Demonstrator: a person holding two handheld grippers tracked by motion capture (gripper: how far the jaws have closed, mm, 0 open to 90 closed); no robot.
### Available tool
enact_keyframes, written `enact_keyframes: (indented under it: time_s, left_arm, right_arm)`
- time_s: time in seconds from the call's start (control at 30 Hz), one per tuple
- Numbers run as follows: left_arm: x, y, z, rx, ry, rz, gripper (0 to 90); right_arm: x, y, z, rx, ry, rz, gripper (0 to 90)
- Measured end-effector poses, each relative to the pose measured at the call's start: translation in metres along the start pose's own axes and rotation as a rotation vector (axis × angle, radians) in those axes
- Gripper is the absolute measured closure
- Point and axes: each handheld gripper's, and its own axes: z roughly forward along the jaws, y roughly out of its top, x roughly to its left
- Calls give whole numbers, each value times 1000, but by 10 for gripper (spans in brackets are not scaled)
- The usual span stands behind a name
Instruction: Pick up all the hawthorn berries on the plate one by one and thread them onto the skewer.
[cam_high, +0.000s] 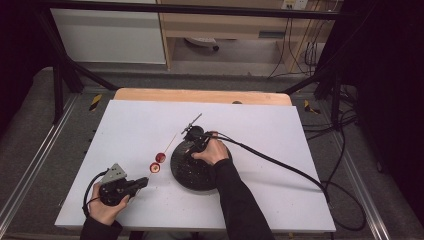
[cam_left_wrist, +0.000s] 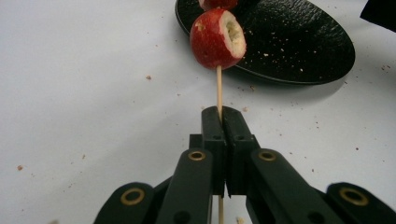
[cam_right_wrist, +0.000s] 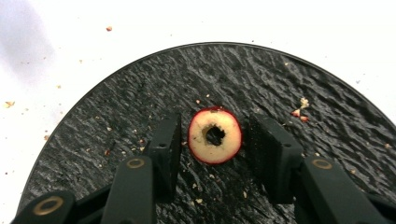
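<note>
My left gripper is shut on a thin wooden skewer that points up and away over the white table. Two red cored fruit pieces are threaded on it; the nearer piece shows a pale cut face. My right gripper is open over the black plate, with a cored red fruit slice lying flat on the plate between its jaws. The jaws stand on either side of the slice with small gaps.
The white tabletop carries scattered crumbs around the plate. A black cable trails from my right gripper off the table's right edge. A wooden board edge runs along the far side. Dark frame legs stand at both far corners.
</note>
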Motion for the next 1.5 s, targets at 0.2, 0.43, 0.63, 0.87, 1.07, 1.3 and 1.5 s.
enact_keyframes:
  time_s: [0.2, 0.43, 0.63, 0.87, 1.07, 1.3, 1.5]
  left_arm:
    - [0, 0, 0, -1, -1, 1, 887]
    - [0, 0, 0, -2, -1, 1, 887]
    - [0, 0, -1, -3, 1, 4, 887]
    - [-1, 0, 0, -4, 1, 6, 887]
    - [-2, 0, -1, -8, 1, 11, 887]
    - [-3, 0, 1, -4, 4, 16, 887]
    - [-5, 0, 2, -5, -1, 15, 887]
  right_arm:
    - [-1, 0, 1, 10, 9, 10, 619]
    - [0, 1, -2, 3, 20, 30, 623]
    - [4, 0, -11, -25, 21, 43, 623]
    - [10, -3, -24, -49, 17, 44, 624]
    - [16, -9, -38, -89, 25, 66, 626]
    - [15, -27, -52, -166, 48, 135, 626]
    - [17, -53, -60, -291, 66, 216, 626]
